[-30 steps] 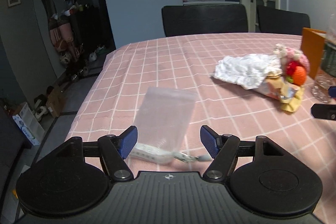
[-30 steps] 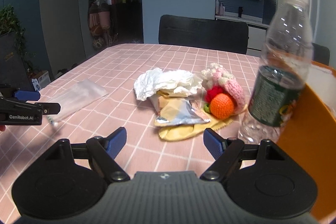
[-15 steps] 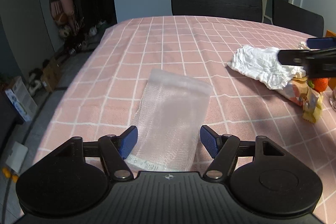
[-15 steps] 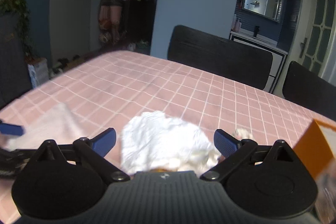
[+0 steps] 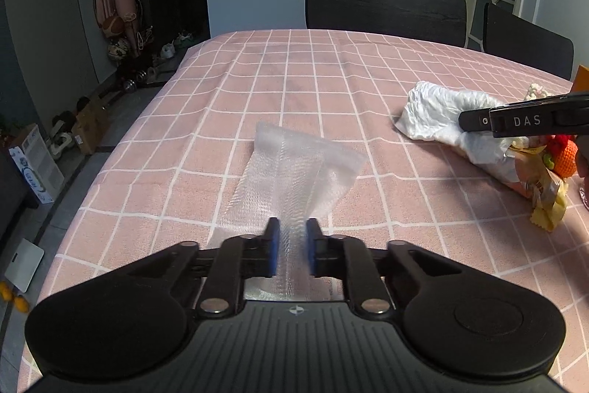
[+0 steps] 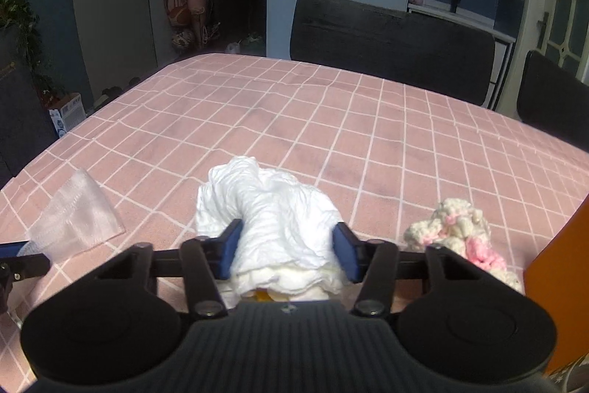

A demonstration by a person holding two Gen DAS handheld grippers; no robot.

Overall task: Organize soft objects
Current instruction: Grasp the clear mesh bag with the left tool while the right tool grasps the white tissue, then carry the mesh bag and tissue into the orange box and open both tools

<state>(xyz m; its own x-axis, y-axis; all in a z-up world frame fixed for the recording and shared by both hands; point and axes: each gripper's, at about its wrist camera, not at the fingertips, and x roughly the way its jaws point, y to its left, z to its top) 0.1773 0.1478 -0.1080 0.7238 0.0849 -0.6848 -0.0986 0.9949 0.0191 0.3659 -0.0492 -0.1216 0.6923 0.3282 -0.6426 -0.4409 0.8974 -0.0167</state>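
A clear bubble-wrap bag [image 5: 294,179] lies on the pink checked tablecloth [image 5: 294,76]. My left gripper [image 5: 292,251] is shut on its near end, which bunches between the blue pads. The bag also shows in the right wrist view [image 6: 73,212]. A crumpled white cloth [image 6: 272,216] lies in the middle of the table. My right gripper [image 6: 289,251] straddles it, pads touching both sides, jaws still wide. The cloth [image 5: 441,113] and the right gripper's finger [image 5: 522,120] show in the left wrist view.
A white and pink crochet piece [image 6: 460,231] lies right of the cloth, beside an orange box [image 6: 559,282]. An orange crochet ball [image 5: 565,157] and yellow wrappers [image 5: 548,197] lie behind the cloth. Black chairs [image 6: 390,39] stand at the far edge. The table's left edge [image 5: 121,142] drops to the floor.
My left gripper closed on the near end of the bubble-wrap bag. My right gripper moved forward and down over the white cloth and narrowed around it.
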